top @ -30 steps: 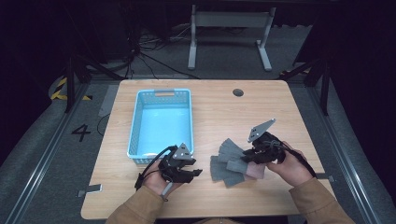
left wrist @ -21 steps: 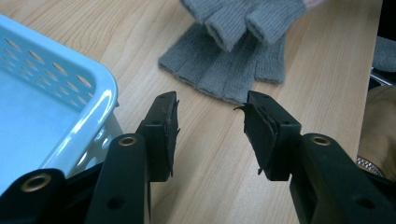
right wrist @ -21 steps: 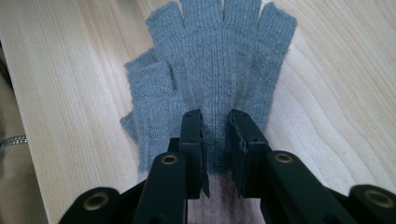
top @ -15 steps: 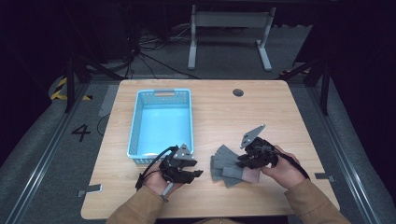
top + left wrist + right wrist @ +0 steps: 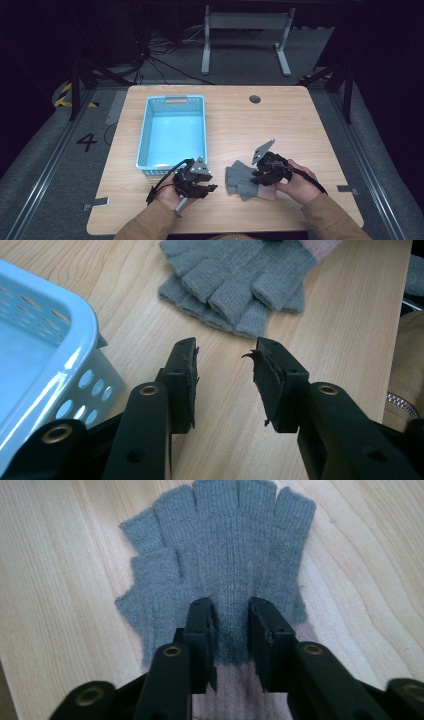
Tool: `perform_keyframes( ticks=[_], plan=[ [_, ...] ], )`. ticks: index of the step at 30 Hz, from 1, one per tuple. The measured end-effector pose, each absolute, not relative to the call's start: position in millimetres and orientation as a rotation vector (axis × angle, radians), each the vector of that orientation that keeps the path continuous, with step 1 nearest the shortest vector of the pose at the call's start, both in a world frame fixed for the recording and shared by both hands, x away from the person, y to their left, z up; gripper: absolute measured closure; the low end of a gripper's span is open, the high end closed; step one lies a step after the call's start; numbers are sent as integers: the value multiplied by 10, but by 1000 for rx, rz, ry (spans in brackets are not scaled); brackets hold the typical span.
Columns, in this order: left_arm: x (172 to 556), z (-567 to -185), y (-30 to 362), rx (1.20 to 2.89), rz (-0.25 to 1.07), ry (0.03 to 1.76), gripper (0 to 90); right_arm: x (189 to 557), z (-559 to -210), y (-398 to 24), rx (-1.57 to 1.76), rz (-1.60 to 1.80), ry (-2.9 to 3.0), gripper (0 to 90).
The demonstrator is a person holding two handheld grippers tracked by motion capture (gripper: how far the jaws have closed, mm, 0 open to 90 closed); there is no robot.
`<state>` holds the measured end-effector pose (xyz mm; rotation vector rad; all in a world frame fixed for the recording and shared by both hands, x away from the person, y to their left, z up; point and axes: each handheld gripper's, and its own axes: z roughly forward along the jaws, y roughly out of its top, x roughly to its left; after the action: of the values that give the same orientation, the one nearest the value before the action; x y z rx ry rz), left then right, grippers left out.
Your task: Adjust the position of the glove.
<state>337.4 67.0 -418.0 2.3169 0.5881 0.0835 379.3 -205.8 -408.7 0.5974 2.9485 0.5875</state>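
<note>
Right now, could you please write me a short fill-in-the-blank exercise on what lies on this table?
1. The fingerless gloves are knitted in ____ wool with pink cuffs.
2. The basket on the table is light ____ plastic.
3. The jaws of the left gripper stand apart with ____ between them.
4. The right gripper is poised over the ____, near their cuffs; its jaws have just been opening.

Missing words: grey; blue; nothing; gloves

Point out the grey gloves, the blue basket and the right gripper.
grey gloves (image 5: 235, 555), right gripper view, palm of top glove.
blue basket (image 5: 144, 135), high view, left wall.
right gripper (image 5: 232, 625), right gripper view, between its fingertips.
</note>
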Motion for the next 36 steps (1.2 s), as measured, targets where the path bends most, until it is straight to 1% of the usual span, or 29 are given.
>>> perform_keyframes(
  ticks=[2, 4, 9, 12, 14, 19, 21, 23, 30, 36],
  plan=[
    [3370, -4177, 671, 2316, 79, 590, 621, 3781, -4070, -2068, 597, 595, 2939, 688],
    [3379, -4172, 669, 2309, 69, 593, 623, 3770, -4033, -2091, 599, 613, 2920, 648],
    [3378, -4174, 652, 2301, 74, 627, 679, 3742, -3930, -2207, 642, 669, 2876, 648],
    [3378, -4168, 638, 2293, 63, 623, 693, 3725, -3885, -2307, 679, 692, 2840, 651],
    [3384, -4166, 626, 2300, 58, 613, 689, 3707, -3862, -2397, 705, 717, 2810, 650],
    [3374, -4198, 572, 2320, 96, 613, 628, 3666, -3844, -2626, 787, 771, 2736, 649],
    [3378, -4209, 551, 2333, 93, 613, 628, 3660, -3845, -2651, 800, 773, 2727, 647],
    [3381, -4217, 536, 2336, 94, 612, 629, 3646, -3865, -2733, 813, 780, 2707, 626],
    [3395, -4239, 520, 2334, 81, 621, 652, 3661, -3943, -2908, 871, 774, 2696, 613],
    [3406, -4276, 497, 2355, 71, 603, 672, 3666, -4019, -2999, 894, 739, 2723, 625]
  ],
)
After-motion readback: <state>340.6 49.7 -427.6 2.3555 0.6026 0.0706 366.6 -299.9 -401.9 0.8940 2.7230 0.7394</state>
